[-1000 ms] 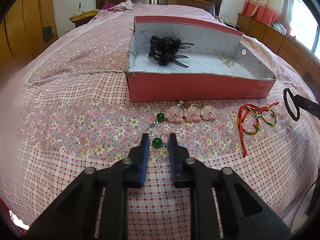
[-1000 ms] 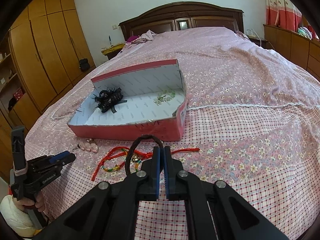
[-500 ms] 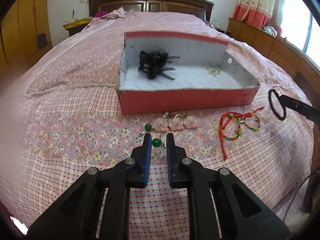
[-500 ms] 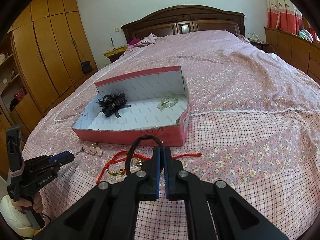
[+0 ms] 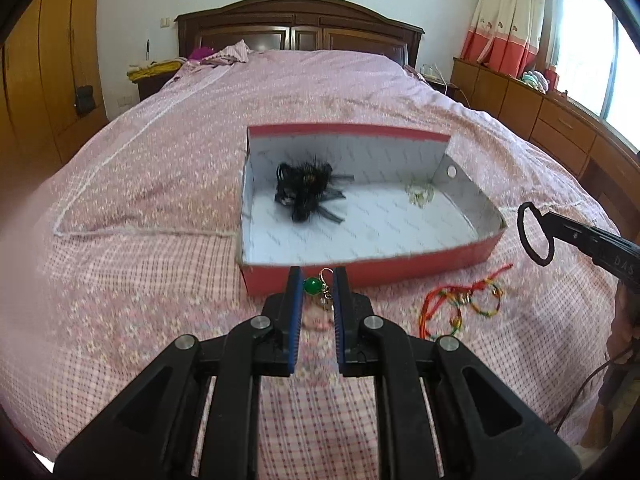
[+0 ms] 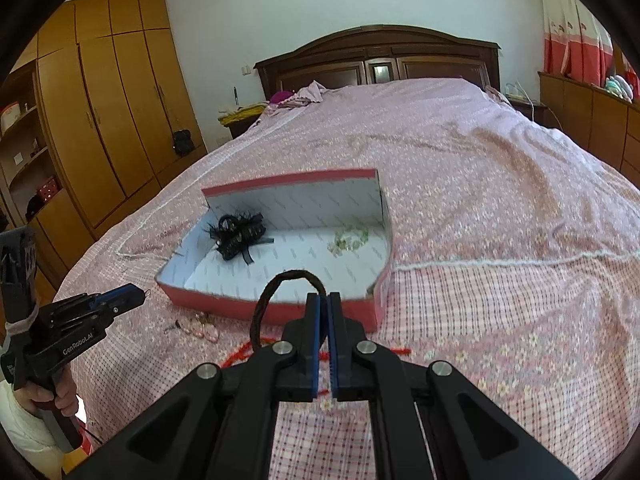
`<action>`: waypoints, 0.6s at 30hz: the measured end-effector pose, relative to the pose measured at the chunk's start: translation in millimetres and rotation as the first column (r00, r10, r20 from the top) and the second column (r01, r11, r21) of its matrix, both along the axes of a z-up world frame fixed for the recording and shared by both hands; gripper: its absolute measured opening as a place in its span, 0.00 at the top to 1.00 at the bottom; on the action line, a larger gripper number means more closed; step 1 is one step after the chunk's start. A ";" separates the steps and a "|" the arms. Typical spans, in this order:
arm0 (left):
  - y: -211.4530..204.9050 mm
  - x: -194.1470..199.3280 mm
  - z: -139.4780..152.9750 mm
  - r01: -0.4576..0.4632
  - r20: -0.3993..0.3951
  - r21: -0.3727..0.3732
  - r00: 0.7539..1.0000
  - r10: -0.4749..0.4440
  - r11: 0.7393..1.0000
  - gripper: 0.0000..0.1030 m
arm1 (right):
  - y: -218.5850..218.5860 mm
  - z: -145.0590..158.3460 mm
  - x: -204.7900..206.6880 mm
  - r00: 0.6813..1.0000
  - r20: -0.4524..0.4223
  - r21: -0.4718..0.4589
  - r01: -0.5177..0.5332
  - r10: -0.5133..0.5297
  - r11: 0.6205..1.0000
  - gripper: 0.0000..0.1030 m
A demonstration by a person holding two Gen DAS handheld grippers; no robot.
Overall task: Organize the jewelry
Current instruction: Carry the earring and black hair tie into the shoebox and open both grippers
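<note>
Lifted off the bed (image 5: 120, 280) since before: left hand-held gripper (image 5: 316, 280) clamping green bead earring (image 5: 311, 286), right hand-held gripper (image 6: 323, 300) pinching black hair tie (image 6: 264, 304)

Green bead earring (image 5: 311, 286) lifted off bed (both grippers raised).

A big bed with a pink flowery cover (image 5: 160, 184) has a dark brown wooden headboard (image 6: 376, 56). Tall yellow-brown wooden cupboards (image 6: 112, 120) stand beside it. Pink and white curtains (image 5: 504, 20) hang by the window.
</note>
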State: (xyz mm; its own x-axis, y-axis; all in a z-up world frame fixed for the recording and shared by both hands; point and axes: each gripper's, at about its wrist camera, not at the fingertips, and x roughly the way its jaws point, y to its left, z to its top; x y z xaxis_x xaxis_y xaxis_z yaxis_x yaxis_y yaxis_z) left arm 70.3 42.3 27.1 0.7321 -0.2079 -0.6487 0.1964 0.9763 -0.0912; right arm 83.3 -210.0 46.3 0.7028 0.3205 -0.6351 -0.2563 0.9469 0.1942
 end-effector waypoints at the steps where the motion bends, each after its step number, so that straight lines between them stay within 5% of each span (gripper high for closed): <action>1: -0.2 3.1 1.8 0.000 0.003 -0.002 1.000 0.000 1.000 0.94 | 1.4 2.0 3.6 1.000 0.004 0.000 -0.004 0.004 1.000 0.95; 18: -10.3 70.4 -0.5 -0.019 -0.006 0.005 1.000 0.019 1.000 0.94 | 22.2 -4.8 74.0 0.999 -0.006 -0.052 -0.041 0.041 0.998 0.95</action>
